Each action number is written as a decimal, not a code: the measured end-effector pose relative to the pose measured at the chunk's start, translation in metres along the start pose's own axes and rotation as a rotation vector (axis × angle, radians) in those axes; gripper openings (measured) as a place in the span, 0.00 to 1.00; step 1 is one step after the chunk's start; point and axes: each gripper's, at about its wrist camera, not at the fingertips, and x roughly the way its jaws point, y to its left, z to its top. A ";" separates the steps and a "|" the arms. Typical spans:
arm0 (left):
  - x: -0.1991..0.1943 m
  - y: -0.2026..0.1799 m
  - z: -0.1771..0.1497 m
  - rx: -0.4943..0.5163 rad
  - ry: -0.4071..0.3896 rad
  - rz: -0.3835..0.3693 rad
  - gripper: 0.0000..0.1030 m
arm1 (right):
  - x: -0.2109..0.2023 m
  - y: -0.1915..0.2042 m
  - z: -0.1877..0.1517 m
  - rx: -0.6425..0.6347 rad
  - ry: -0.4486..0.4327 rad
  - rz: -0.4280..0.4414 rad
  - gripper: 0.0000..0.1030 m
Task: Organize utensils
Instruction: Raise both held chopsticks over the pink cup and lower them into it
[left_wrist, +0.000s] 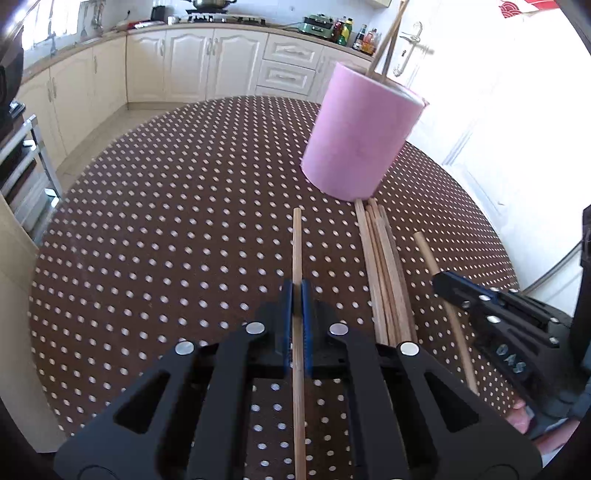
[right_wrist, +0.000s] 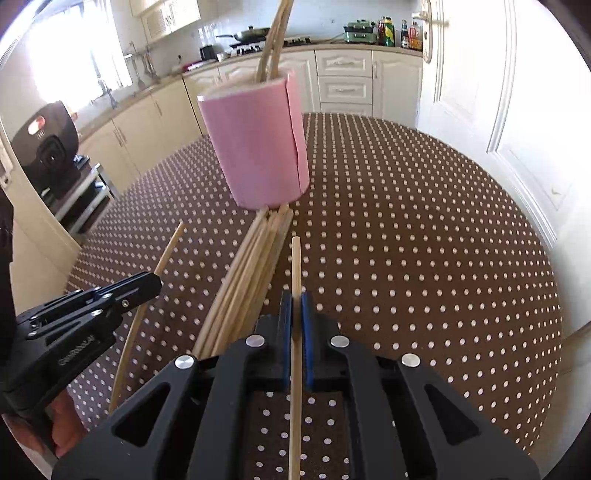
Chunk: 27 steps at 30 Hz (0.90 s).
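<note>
A pink cylindrical holder (left_wrist: 360, 136) (right_wrist: 258, 147) stands on the dotted brown table with a few wooden chopsticks (right_wrist: 271, 40) upright in it. A bundle of several wooden chopsticks (left_wrist: 386, 273) (right_wrist: 245, 280) lies on the table just in front of the holder. My left gripper (left_wrist: 297, 288) is shut on a single chopstick (left_wrist: 297, 243) that points forward, left of the bundle. My right gripper (right_wrist: 296, 299) is shut on another single chopstick (right_wrist: 295, 262), right of the bundle. Each gripper shows in the other's view: the right one (left_wrist: 448, 282), the left one (right_wrist: 147, 282).
The round table (left_wrist: 166, 221) (right_wrist: 424, 240) has a brown cloth with white dots. Cream kitchen cabinets (left_wrist: 207, 66) and a counter with bottles and a stove stand behind. A white door (right_wrist: 480, 92) is at the right. A black appliance (right_wrist: 48, 147) sits on a rack at the left.
</note>
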 end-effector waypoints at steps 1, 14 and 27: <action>-0.002 0.002 0.002 -0.003 -0.004 -0.003 0.05 | -0.003 -0.001 0.002 0.004 -0.011 0.000 0.04; -0.040 -0.002 0.027 0.021 -0.138 -0.013 0.05 | -0.035 -0.017 0.027 0.039 -0.119 0.011 0.04; -0.072 -0.020 0.052 0.056 -0.251 -0.022 0.05 | -0.062 -0.016 0.051 0.037 -0.254 0.045 0.04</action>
